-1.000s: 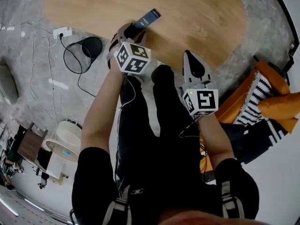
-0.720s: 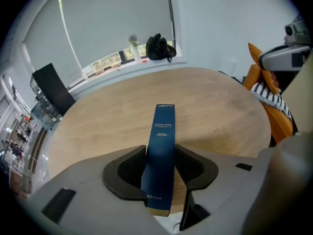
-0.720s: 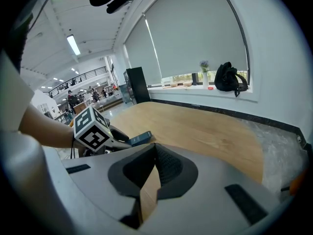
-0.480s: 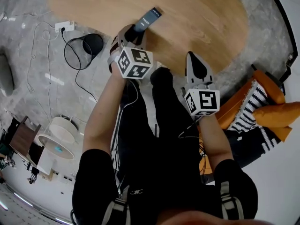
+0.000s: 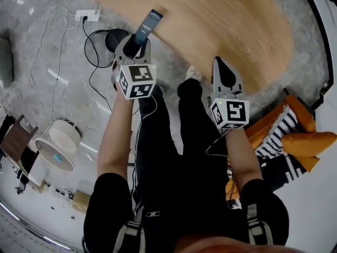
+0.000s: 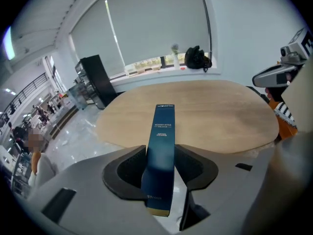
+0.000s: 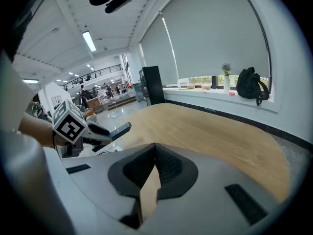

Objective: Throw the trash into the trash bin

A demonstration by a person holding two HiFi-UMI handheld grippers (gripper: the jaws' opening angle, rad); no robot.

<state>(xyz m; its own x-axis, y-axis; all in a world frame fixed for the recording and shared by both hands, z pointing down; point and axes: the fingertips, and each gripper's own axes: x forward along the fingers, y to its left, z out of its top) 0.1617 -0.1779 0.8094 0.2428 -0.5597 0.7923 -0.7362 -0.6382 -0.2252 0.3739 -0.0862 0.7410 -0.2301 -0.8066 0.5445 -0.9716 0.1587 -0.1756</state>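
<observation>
Left gripper (image 5: 136,44) jaws, just closed in, clamp a dark blue box (image 6: 163,141) over the table's (image 5: 226,25) left edge. The right gripper (image 7: 155,155) jaws meet, empty. What looks like a black bin (image 5: 109,39) stands on the floor just left, so the box should be squarely above its mouth before release.

Got a slim dark-blue carton (image 6: 161,151) with tiny white print, pinched lengthwise in the left gripper (image 5: 135,45), far end poking out past the jaw tips. Can spot the round black trash bin (image 5: 108,39) on the floor, right beside it, by the wooden table (image 5: 221,25) edge.
</observation>
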